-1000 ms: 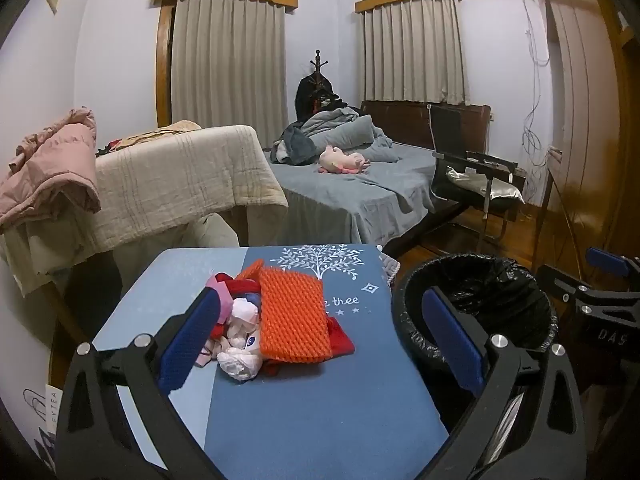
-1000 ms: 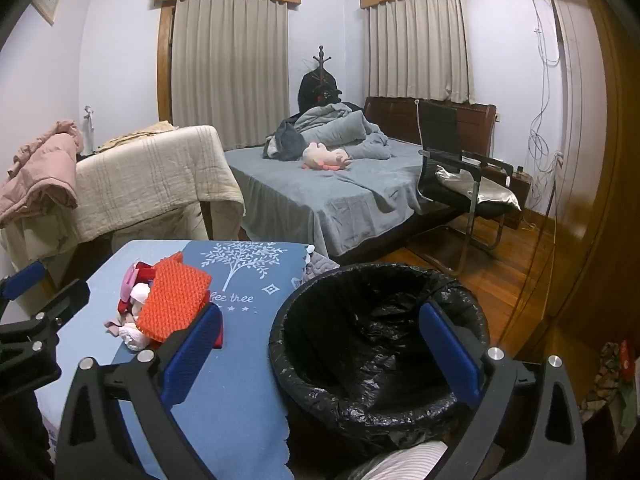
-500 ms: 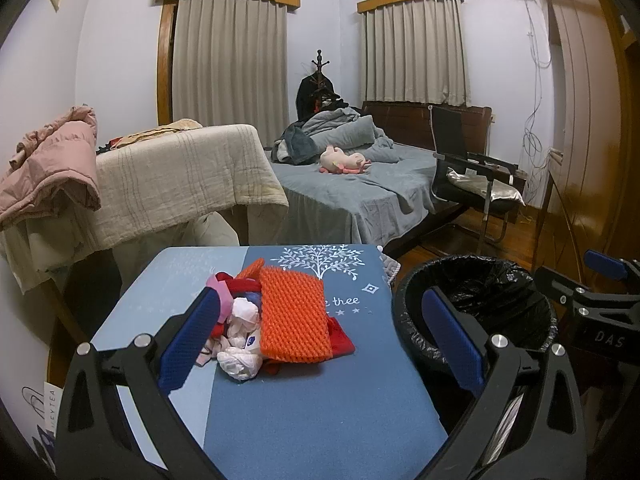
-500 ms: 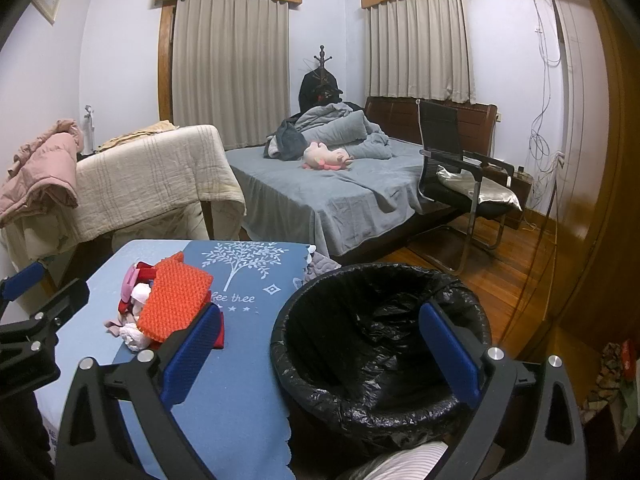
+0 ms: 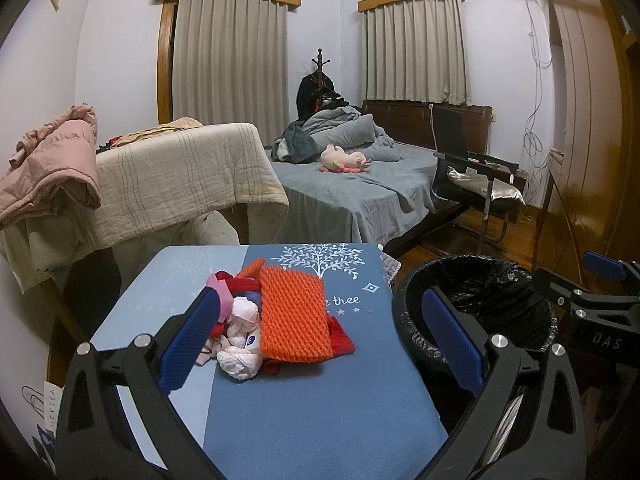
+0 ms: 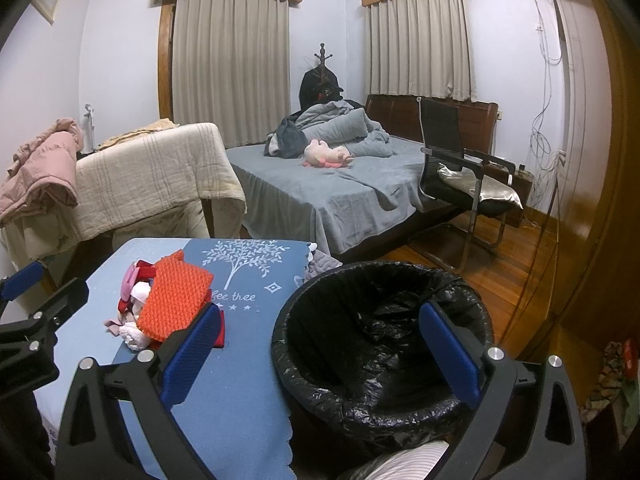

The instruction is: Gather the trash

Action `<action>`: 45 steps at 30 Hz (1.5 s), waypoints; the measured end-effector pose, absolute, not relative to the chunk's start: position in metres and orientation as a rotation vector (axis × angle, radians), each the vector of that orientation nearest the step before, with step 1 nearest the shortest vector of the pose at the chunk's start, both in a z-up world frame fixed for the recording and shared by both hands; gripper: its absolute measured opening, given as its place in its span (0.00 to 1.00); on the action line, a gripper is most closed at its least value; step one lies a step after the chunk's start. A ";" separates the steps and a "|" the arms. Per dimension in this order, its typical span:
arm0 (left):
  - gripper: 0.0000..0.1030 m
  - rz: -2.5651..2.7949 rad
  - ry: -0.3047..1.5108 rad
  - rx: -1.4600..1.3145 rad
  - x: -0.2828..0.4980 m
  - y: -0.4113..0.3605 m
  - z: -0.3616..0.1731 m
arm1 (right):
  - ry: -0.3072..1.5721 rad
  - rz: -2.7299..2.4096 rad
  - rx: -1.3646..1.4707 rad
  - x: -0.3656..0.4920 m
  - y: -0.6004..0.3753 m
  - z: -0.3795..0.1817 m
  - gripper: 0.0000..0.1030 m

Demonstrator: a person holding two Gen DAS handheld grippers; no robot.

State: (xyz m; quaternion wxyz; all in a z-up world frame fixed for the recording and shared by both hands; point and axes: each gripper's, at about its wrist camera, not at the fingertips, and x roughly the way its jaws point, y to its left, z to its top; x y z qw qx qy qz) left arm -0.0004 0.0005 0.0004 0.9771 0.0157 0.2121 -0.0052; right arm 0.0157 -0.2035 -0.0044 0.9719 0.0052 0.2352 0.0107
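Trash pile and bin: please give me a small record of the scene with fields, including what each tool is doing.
trash: pile on the blue table, orange foam net on top, crumpled white paper and pink and red pieces beside and under it
bin: black-lined trash bin, on the pile's right beside the table edge, no trash seen inside
left tool: open, empty, facing the pile
right tool: open, empty, above the bin and table edge
task state: nothing picked up yet

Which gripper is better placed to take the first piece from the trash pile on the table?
Left. The left gripper, open, looks straight at the trash pile on the blue table. The right gripper, also open, faces the black-lined bin, with the pile off to its left.
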 end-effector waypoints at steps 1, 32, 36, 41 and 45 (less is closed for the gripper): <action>0.95 -0.011 0.428 0.032 0.000 0.001 0.000 | 0.475 0.022 0.011 0.016 -0.204 -0.004 0.94; 0.95 -0.011 0.431 0.028 -0.003 0.002 0.001 | 0.481 0.022 0.014 0.019 -0.201 -0.008 0.94; 0.95 -0.010 0.433 0.028 -0.005 0.002 0.001 | 0.480 0.023 0.014 0.019 -0.201 -0.007 0.94; 0.95 -0.008 0.434 0.024 -0.005 0.006 -0.003 | 0.482 0.024 0.015 0.020 -0.200 -0.007 0.94; 0.95 -0.002 0.439 0.017 0.007 0.021 -0.026 | 0.483 0.029 0.013 0.023 -0.187 -0.015 0.94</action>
